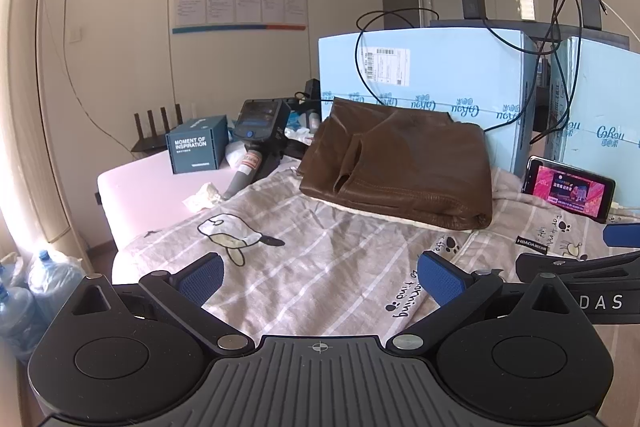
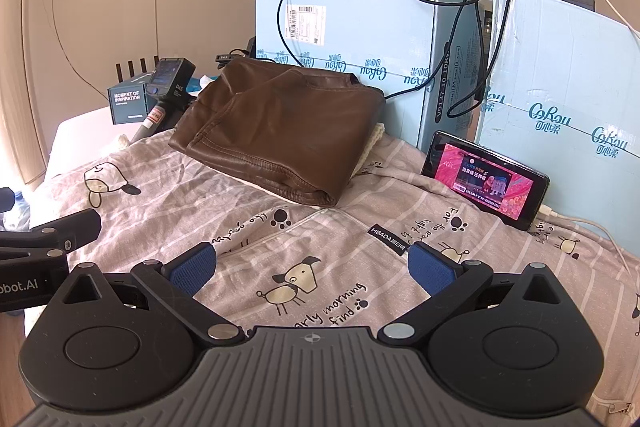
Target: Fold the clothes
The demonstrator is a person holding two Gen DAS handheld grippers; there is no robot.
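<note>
A brown leather-like garment (image 1: 400, 163) lies folded on the far part of a grey cartoon-print sheet (image 1: 304, 267), with a cream layer showing under its front edge. It also shows in the right wrist view (image 2: 280, 131), on the same sheet (image 2: 240, 227). My left gripper (image 1: 320, 281) is open and empty, hovering over the sheet in front of the garment. My right gripper (image 2: 312, 269) is open and empty, also short of the garment. Each gripper's arm shows at the edge of the other's view.
Light blue cartons (image 1: 424, 75) stand behind the garment with black cables over them. A phone (image 2: 486, 181) with a lit screen leans on a carton at right. A dark box (image 1: 198, 145), a handheld device (image 1: 256, 139) and crumpled tissue (image 1: 204, 195) lie at left. Water bottles (image 1: 24, 291) stand on the floor.
</note>
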